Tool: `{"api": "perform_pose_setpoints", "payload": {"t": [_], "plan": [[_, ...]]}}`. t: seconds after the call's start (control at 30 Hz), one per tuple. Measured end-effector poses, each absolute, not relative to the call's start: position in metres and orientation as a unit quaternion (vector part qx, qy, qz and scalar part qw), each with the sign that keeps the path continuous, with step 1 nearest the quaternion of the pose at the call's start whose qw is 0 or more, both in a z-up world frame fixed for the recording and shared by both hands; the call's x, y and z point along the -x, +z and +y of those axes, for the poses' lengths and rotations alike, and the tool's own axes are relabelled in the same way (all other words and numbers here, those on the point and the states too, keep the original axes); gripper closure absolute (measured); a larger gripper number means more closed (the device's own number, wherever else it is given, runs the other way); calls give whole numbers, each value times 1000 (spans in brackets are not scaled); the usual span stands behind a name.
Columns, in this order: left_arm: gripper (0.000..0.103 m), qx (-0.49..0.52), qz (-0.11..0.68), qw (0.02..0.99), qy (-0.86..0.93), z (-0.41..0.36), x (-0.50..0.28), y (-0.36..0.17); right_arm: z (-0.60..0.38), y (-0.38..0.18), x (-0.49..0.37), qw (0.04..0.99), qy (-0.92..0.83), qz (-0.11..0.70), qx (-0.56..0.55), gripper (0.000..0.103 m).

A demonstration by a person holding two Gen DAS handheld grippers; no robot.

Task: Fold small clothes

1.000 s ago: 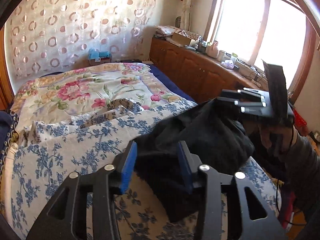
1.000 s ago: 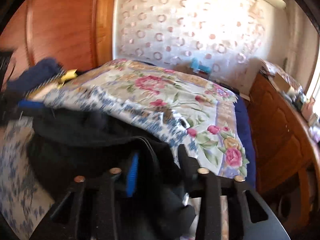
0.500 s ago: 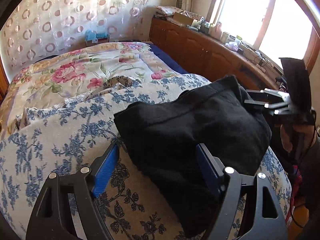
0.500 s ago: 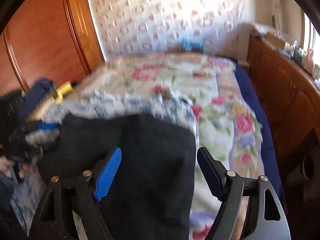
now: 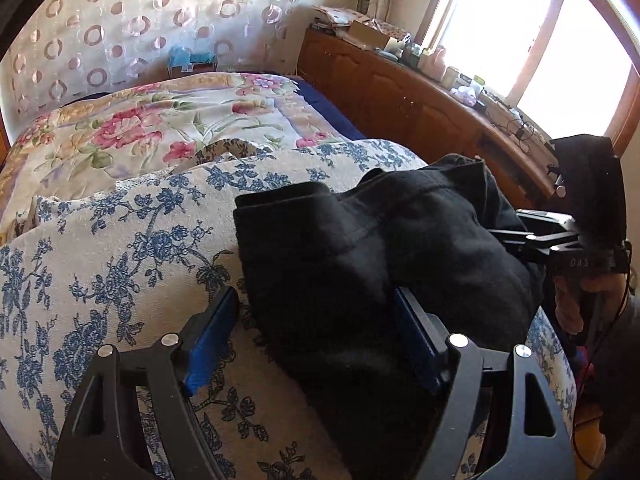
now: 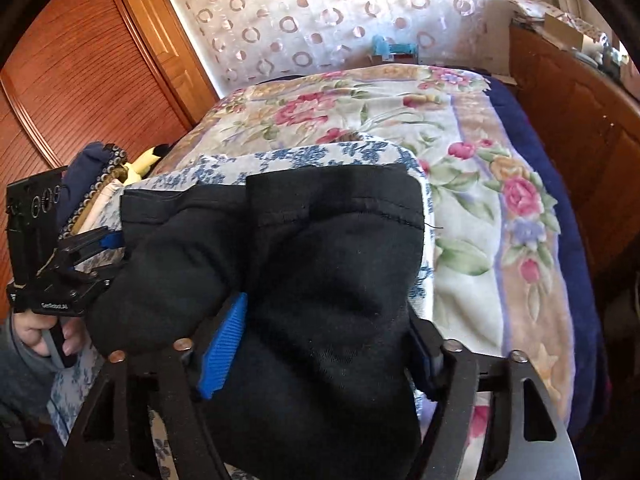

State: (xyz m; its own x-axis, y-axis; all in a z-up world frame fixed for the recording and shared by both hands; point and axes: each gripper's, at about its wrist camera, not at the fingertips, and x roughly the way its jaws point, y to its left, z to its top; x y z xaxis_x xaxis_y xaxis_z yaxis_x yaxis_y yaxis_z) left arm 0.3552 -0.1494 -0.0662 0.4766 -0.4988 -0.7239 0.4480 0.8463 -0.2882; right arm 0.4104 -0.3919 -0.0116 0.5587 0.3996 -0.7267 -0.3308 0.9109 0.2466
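Observation:
A black garment (image 5: 380, 240) lies bunched in a thick fold on the blue-flowered quilt (image 5: 120, 240) near the bed's front edge. My left gripper (image 5: 316, 296) straddles its near left corner. The jaws are closing; the right pad lies against the cloth and the left blue pad (image 5: 212, 336) stands clear over the quilt. In the right wrist view the garment (image 6: 320, 240) bulges up between the jaws of my right gripper (image 6: 328, 308), which are closing on the bulk. Each gripper shows in the other's view: right gripper (image 5: 520, 236), left gripper (image 6: 92, 248).
A pink-flowered bedspread (image 5: 140, 128) covers the far half of the bed. A wooden cabinet (image 5: 400, 96) with clutter runs under the window on the right. A wooden wardrobe (image 6: 60, 80) stands left, with a pile of other clothes (image 6: 92, 168) by it.
Both grippers came down with the garment, let it go and opened wide. It dropped onto the quilt; the jaws have since narrowed a little around it.

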Motion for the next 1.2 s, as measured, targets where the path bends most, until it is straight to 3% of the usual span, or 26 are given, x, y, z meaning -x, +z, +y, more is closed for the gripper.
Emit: {"api": "perform_pose_setpoints", "payload": {"t": [0.03, 0.07, 0.13, 0.23, 0.33, 0.47, 0.93, 1.2], "plan": [[48, 38, 432, 855, -284, -149, -356, -66, -393, -12, -411, 881, 209, 421, -42, 41], [53, 44, 434, 852, -290, -150, -356, -66, -394, -12, -410, 881, 212, 421, -44, 44], [77, 48, 438, 847, -297, -152, -356, -65, -396, -15, -411, 878, 220, 422, -51, 50], [87, 53, 427, 849, -307, -151, -350, -56, -396, -16, -408, 877, 232, 417, -56, 69], [88, 67, 406, 854, -319, -143, -338, -38, -393, -8, -400, 888, 222, 401, -37, 80], [88, 75, 365, 867, -331, -121, -311, -4, -380, 16, -382, 907, 217, 362, -8, 82], [88, 111, 241, 941, -213, 68, -214, 82, -216, 108, -380, 897, 357, 248, 78, 83], [88, 155, 214, 960, -94, 187, -197, 83, -59, 138, -434, 858, 446, 217, 134, 83]]}}
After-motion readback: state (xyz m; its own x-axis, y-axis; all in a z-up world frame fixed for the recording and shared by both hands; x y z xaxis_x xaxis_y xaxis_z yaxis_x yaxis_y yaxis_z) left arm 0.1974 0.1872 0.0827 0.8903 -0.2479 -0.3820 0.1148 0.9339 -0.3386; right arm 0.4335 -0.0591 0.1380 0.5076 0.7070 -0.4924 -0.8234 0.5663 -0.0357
